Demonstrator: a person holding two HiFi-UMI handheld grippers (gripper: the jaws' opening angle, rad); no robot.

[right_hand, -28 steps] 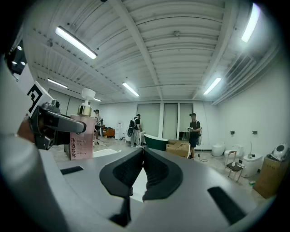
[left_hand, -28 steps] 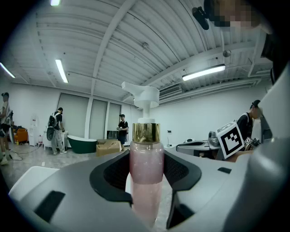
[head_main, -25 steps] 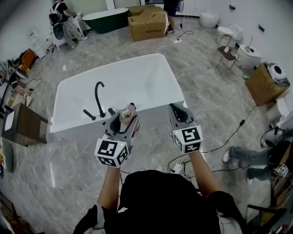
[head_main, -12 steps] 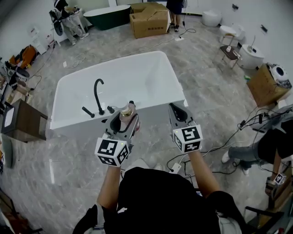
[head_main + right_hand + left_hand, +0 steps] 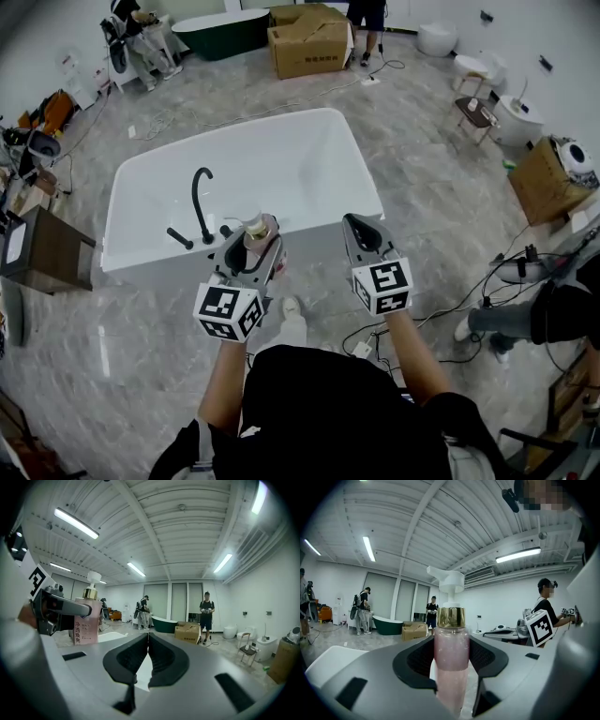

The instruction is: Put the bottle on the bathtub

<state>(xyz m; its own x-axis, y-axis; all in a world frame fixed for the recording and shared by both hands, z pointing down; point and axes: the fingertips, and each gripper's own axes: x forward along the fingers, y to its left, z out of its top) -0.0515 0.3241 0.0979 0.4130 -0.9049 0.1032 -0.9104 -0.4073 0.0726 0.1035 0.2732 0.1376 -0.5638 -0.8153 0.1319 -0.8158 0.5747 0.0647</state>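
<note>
One glossy floor [image 5: 422, 169] of grey, marble-veined tiles is seen spread under everything. Two bathtubs are counted. The nearer is a white bathtub [image 5: 272, 159], smooth and shiny, roughly rectangular with rounded corners and a flat ledge along its near side. The farther is a dark green bathtub [image 5: 220, 30], oval in outline. Two cardboard boxes are counted, both brown and matte: one box [image 5: 305, 42] by the green tub and a second box [image 5: 539, 173] at the right.

On the white tub's near ledge one black faucet [image 5: 199, 202] is mounted, a thin tube bent into a hook.

Two grippers are held, each grey and smooth, each with one cube of black-and-white square markers. The left gripper [image 5: 255, 246] is clamped on one bottle [image 5: 259, 231], its dark ribbed pads pressed against the bottle's sides. The right gripper [image 5: 364, 230] is carried with its jaws pressed together on nothing.

The bottle is cylindrical, of clear pink plastic, with a shiny gold collar and a white pump head. It is held upright over the white tub's near ledge, just right of the faucet; whether its base touches the ledge cannot be told.
</note>
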